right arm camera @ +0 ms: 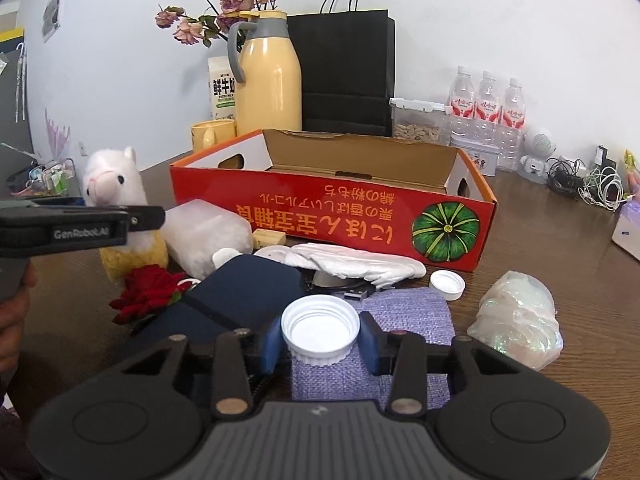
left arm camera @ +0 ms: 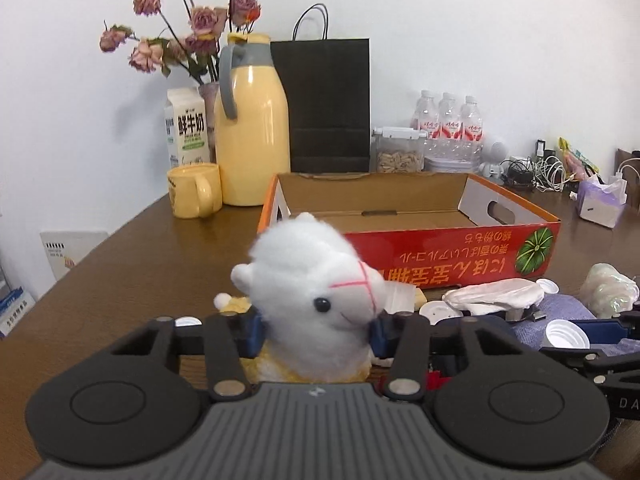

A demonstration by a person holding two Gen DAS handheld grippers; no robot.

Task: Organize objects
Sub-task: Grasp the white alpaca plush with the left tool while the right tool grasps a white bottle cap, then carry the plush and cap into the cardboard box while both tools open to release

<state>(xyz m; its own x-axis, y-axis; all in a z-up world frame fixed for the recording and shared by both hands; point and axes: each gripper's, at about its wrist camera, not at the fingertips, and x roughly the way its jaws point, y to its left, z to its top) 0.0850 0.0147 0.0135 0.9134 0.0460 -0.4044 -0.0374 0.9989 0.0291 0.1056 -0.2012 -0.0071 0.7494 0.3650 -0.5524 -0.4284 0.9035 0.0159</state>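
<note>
While both tools grip:
Left gripper [left arm camera: 318, 330]: pinching fluffy white alpaca plush [left arm camera: 316, 300], before the cardboard box [left arm camera: 440, 248].
Right gripper [right arm camera: 320, 342]: pinching round ribbed white cap [right arm camera: 320, 326] above woven lilac cloth [right arm camera: 408, 316].

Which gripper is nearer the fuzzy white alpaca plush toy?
Left. The left gripper has its jaws closed on the fuzzy white alpaca plush toy. The right gripper is off to that toy's right, clamped on a white ribbed plastic bottle cap.
</note>
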